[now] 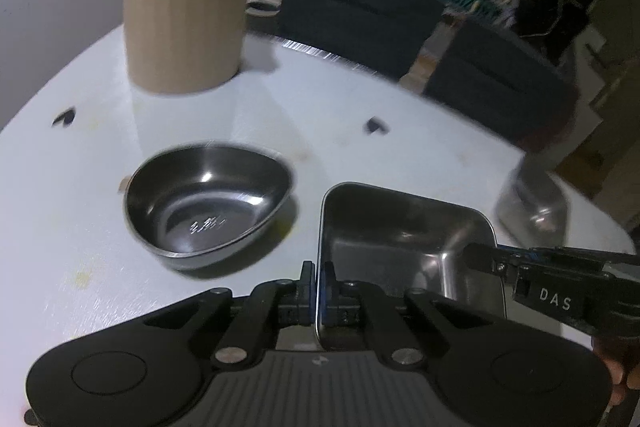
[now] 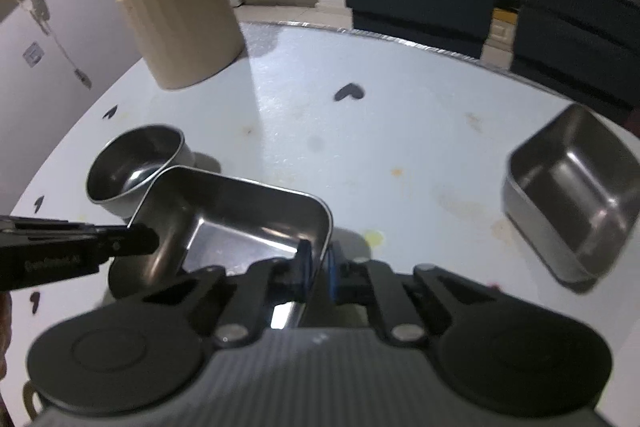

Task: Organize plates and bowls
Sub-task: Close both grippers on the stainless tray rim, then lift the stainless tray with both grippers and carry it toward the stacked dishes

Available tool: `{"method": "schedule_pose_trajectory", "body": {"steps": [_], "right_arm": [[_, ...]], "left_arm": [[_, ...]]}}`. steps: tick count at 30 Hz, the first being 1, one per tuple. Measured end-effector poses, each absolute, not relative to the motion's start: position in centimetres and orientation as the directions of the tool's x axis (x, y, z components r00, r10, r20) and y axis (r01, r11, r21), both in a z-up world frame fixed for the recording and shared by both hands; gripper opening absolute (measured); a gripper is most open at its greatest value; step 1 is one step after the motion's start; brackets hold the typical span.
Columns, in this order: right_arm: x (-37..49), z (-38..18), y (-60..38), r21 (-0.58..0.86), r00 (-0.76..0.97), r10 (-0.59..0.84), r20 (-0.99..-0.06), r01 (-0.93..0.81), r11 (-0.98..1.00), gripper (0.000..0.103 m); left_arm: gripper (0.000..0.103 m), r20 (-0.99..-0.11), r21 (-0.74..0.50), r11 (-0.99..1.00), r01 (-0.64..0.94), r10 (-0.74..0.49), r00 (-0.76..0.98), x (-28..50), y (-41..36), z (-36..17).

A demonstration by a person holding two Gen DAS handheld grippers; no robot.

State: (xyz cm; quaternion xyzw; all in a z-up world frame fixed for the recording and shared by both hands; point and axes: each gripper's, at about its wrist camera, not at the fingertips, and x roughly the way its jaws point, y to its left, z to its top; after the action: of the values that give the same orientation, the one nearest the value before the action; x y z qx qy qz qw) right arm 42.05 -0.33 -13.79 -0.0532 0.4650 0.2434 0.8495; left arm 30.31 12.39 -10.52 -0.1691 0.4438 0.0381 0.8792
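On the white table (image 2: 400, 131), going from left to right, the round steel bowl (image 1: 204, 199) is sitting free, just beside the square steel tray (image 1: 404, 247). The left gripper (image 1: 318, 277) is pinching the near-left wall of this tray, and the right gripper (image 2: 318, 263) is pinching its right wall. A second square tray (image 2: 576, 199) is waiting far right. Probably the step is lifting the tray; next, both hands should be rising together, keeping it level.

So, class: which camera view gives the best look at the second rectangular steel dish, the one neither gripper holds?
The right wrist view: the loose rectangular steel dish sits sharp at the right, showing its inside and rim. In the left wrist view the same dish is only a blurred shape at the right edge.
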Motion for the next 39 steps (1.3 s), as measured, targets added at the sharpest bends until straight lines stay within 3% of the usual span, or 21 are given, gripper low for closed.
{"method": "schedule_pose_trajectory", "body": {"steps": [17,29,39], "right_arm": [[29.6,-1.5,-15.3,0.094,0.649,0.215,-0.73,-0.216,0.972,0.009],[21.8,-3.0,-26.3,0.138,0.669,0.084,-0.739,0.028,0.99,0.006],[21.8,-7.5,-27.4,0.025,0.565,-0.012,-0.825,0.058,0.998,0.006]], "left_arm": [[0.003,-0.674,-0.336,0.933,0.132,-0.336,0.658,23.5,-1.2,-1.7],[0.003,-0.714,-0.314,0.912,0.265,-0.411,0.567,20.5,-11.1,-4.5],[0.004,-0.795,-0.233,0.917,0.323,-0.371,0.48,20.4,-14.5,-9.7]]}}
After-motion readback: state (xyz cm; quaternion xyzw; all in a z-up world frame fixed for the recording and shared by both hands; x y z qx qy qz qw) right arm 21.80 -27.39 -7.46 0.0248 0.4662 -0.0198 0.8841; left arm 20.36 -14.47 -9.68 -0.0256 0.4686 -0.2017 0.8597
